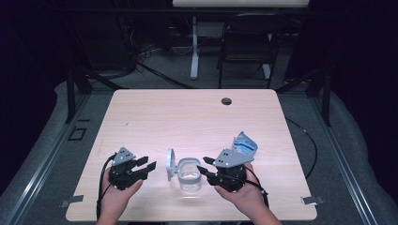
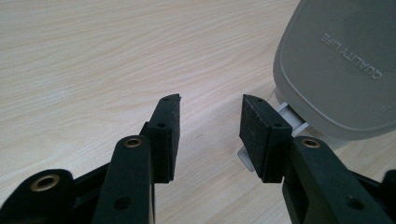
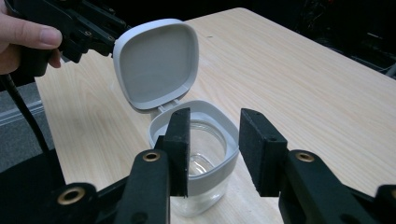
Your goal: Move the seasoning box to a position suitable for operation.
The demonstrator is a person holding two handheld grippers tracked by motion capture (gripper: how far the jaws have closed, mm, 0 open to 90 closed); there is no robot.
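A clear jar (image 1: 190,177) with a grey rim stands near the table's front edge. Its hinged grey lid (image 1: 170,164) is swung up and open on the jar's left. My left gripper (image 1: 149,162) rests just left of the lid, jaws open with bare tabletop between them. In the left gripper view the lid's outer face (image 2: 341,65) stands close to the right of my left gripper (image 2: 211,100). My right gripper (image 1: 202,164) sits at the jar's right side, open and holding nothing. In the right gripper view the jar (image 3: 205,140) stands just beyond its jaws (image 3: 215,114), with the lid (image 3: 156,63) and the left gripper (image 3: 100,32) behind.
A blue and white pouch (image 1: 245,143) lies just behind the right hand. The light wooden table (image 1: 187,117) has a cable hole (image 1: 226,101) near its far edge. Beyond it stand a dark chair (image 1: 246,42) and a white table leg (image 1: 194,47).
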